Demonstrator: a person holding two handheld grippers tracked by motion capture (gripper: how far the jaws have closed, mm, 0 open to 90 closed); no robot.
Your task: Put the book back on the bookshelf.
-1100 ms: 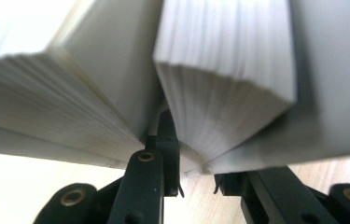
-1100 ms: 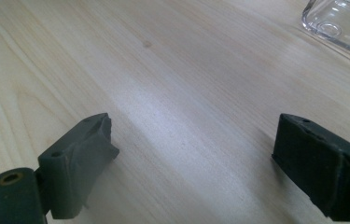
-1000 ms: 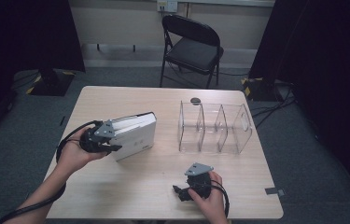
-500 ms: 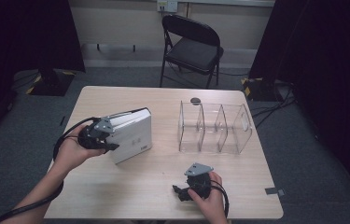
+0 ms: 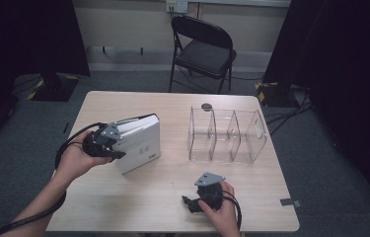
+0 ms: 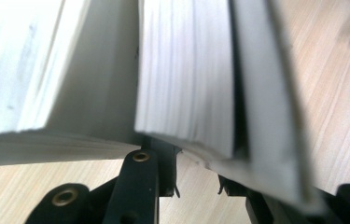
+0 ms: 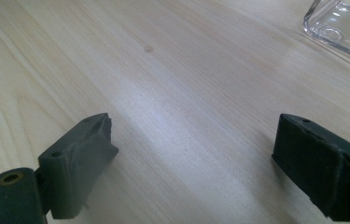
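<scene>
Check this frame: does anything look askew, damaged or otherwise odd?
One thing stands out: the white book in the left gripper is tilted, and its pages fan apart in the left gripper view. The clear divider rack stands upright and the right gripper rests open on the table.

Recording studio or lab setup, not a home. Black curtains (image 5: pixel 34 39) hung at left and right, grey carpet floor (image 5: pixel 19 133), cables (image 5: pixel 291 111) trailing beyond the table's far right corner. Single light-wood table (image 5: pixel 138 197) at centre, folding chair (image 5: pixel 203 49) behind its far edge, wall socket (image 5: pixel 176 6) above.
</scene>
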